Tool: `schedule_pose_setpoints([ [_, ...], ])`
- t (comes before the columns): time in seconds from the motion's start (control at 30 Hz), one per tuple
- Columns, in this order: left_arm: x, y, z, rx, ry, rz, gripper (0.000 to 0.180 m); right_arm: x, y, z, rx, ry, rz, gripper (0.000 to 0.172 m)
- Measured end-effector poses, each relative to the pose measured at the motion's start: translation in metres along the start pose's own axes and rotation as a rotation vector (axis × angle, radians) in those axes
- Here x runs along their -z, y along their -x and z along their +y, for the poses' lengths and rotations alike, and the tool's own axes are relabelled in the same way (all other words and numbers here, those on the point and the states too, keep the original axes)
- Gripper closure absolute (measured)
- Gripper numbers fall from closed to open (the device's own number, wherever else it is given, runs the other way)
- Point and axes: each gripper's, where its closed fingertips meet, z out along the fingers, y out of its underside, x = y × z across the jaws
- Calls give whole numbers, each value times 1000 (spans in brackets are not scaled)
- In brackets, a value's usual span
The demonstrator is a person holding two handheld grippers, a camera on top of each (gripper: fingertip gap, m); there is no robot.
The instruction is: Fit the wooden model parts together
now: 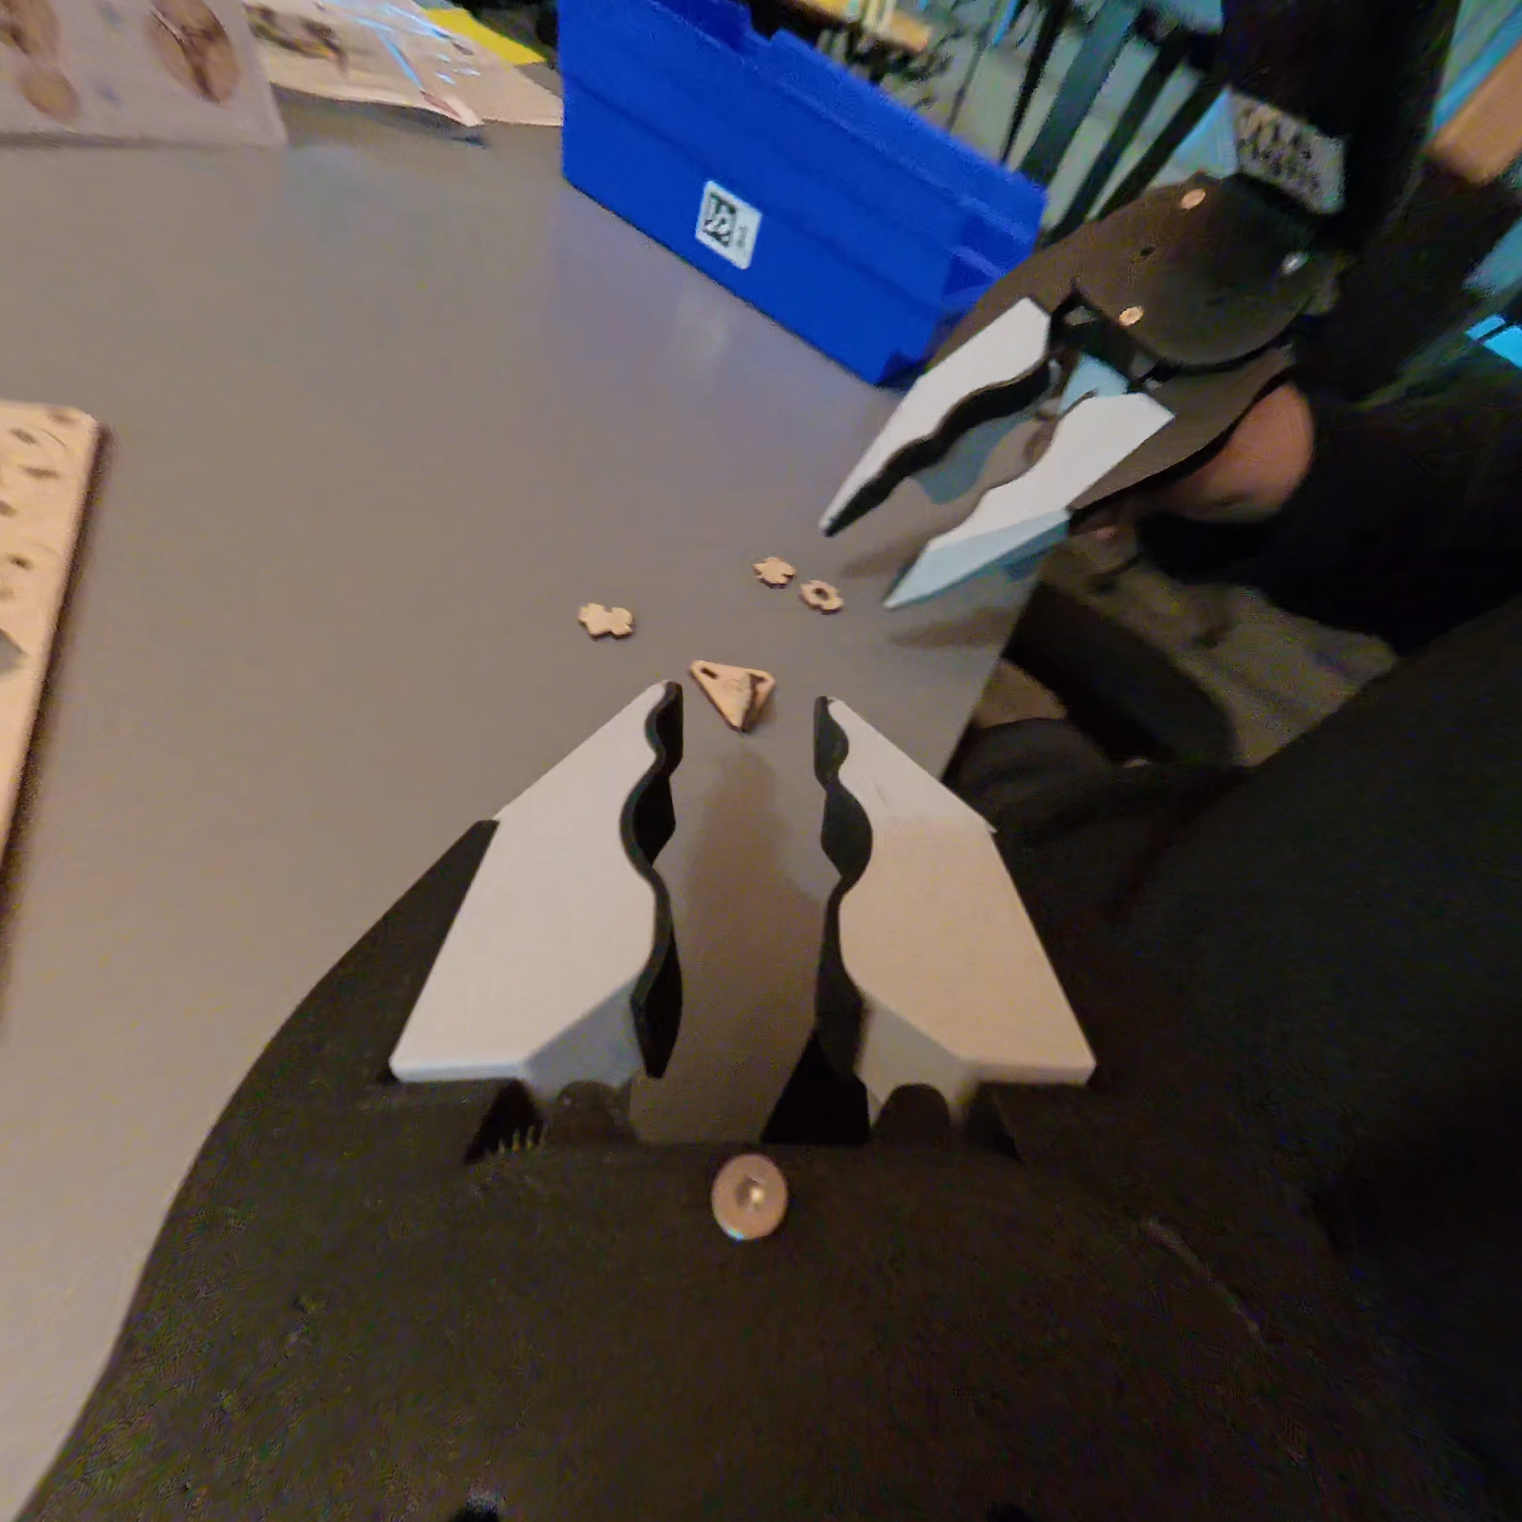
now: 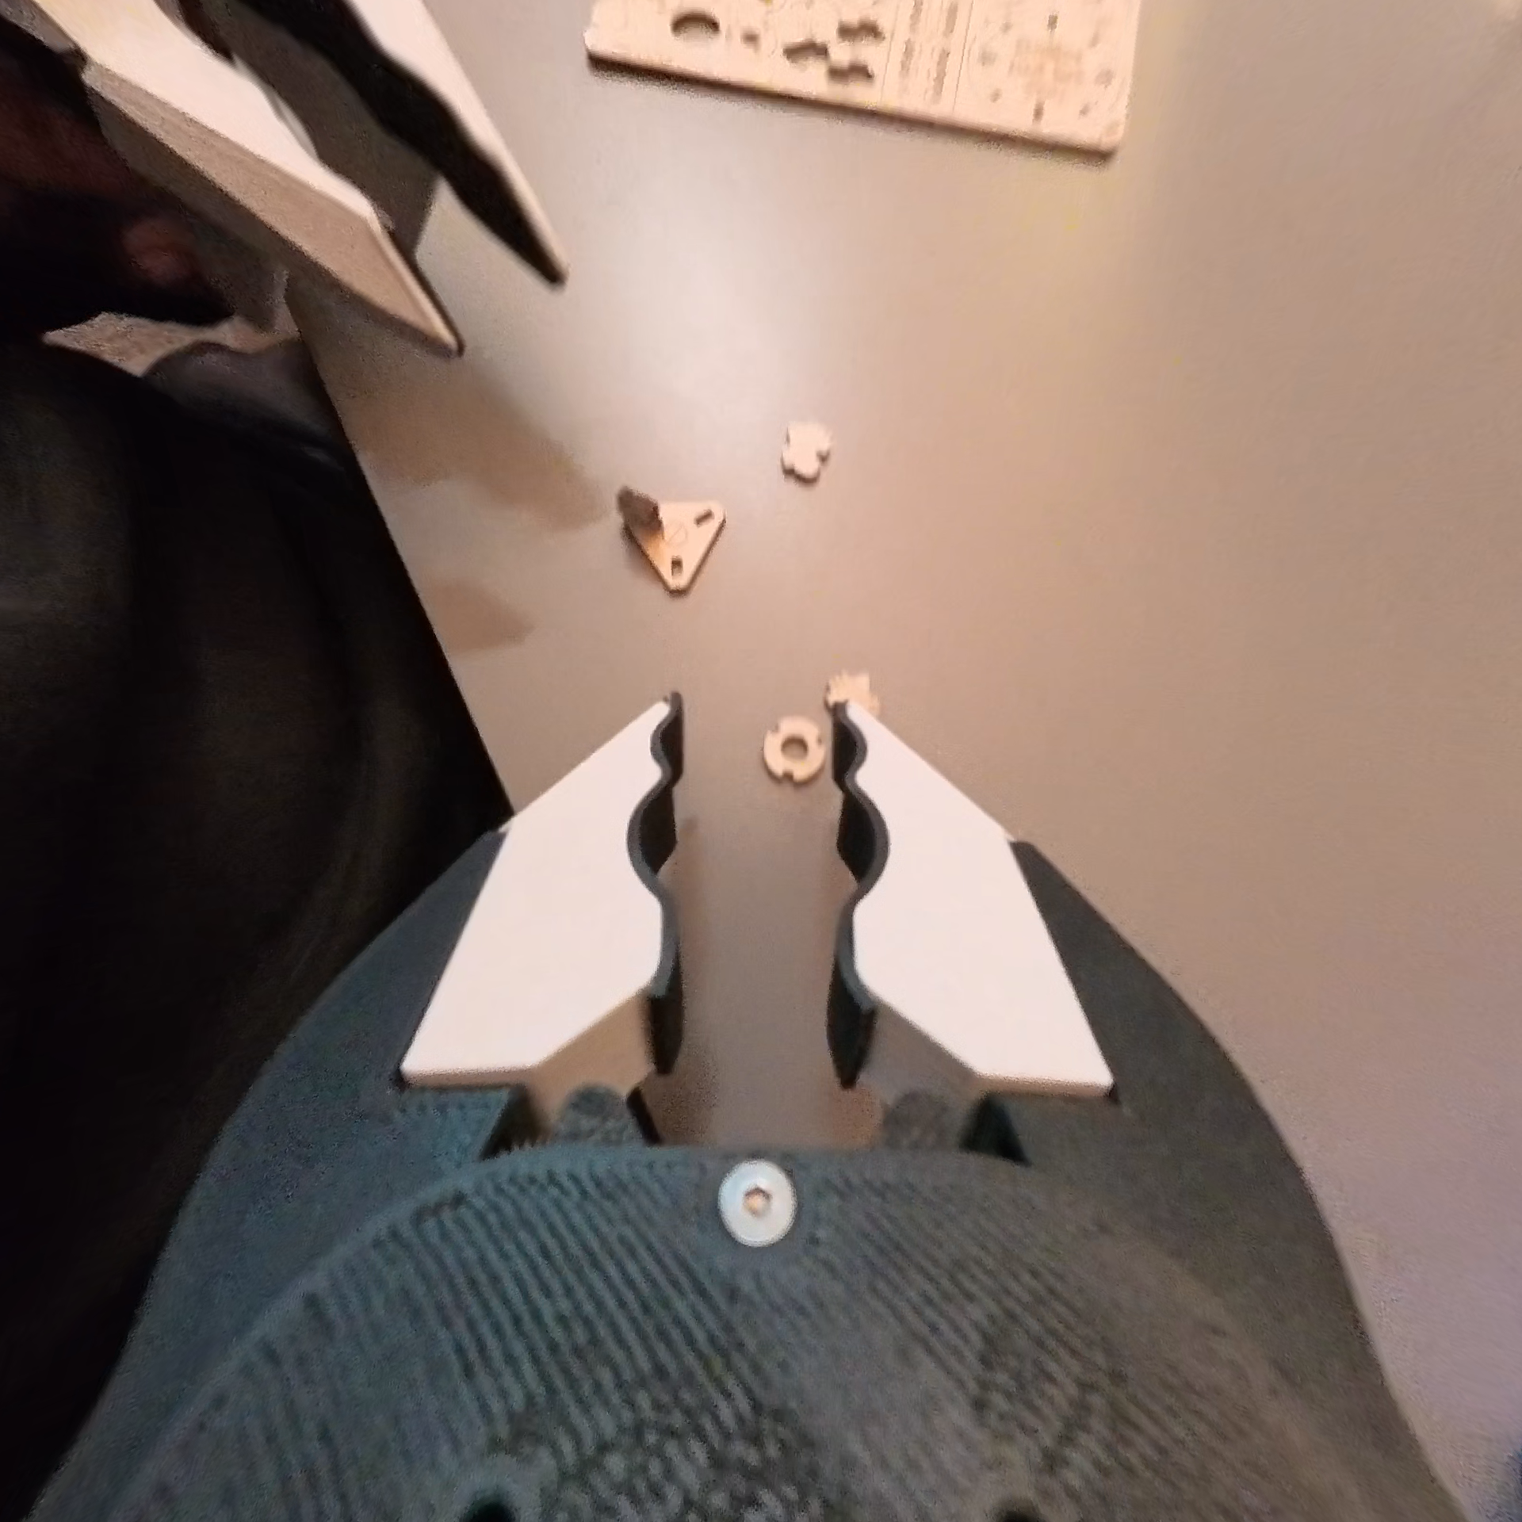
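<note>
Hovering over a grey table [image 1: 346, 346], the left gripper [image 1: 748, 704] and right gripper [image 2: 756, 710] both stand part open, holding nothing. A thin wooden triangle [image 1: 733, 690] lies flat just ahead of the left; a notched wooden ring [image 2: 792, 748] lies between the right's fingertips, untouched. Both look light, stiff and likely brittle, best pinched by their edges. One small piece [image 2: 848, 685] is half hidden behind a fingertip.

Ahead of my left gripper's pale grey fingers [image 1: 576, 865] with wavy black pads lies a tan triangular wooden piece [image 1: 731, 690] on the plain grey table [image 1: 371, 412]. Farther off stands a bright blue plastic bin [image 1: 782, 206].
</note>
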Motion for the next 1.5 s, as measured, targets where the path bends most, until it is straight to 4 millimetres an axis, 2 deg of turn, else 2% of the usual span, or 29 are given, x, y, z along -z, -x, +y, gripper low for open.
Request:
schedule_pose_setpoints([
  [0.1,-12,2,-2,-89,54,-78,149,1,-2,16,-64,-9,-42,134],
  [0.23,-32,1,15,-76,202,-75,150,-3,-8,14,-109,-79,-46,135],
  [0.33,-39,5,23,-87,255,-113,156,-13,-9,16,-79,-61,-44,135],
  [0.5,-42,8,29,-72,294,-128,163,-17,-6,15,51,-50,-62,140],
  [0.57,-44,6,29,-61,296,-108,166,-16,-1,16,74,-41,-111,132],
  [0.63,-45,4,30,-48,304,-93,177,-16,-2,17,109,-43,-123,137],
  [0.7,-46,3,30,-29,300,-78,178,-15,3,17,119,-55,-169,157],
  [0.87,-45,2,26,73,282,-11,178,-18,5,9,2,-84,-264,157],
  [0.97,-45,1,24,103,269,6,178,-13,2,-14,-56,-199,-279,157],
  [1.07,-48,0,28,60,295,-8,178,-14,8,-33,-95,-255,-323,157],
  [1.27,-51,-2,30,-14,315,-40,178,-46,17,-24,27,-107,-207,157],
  [1.5,-51,-2,31,-36,315,-51,178,-46,21,-26,13,-116,-216,157],
])
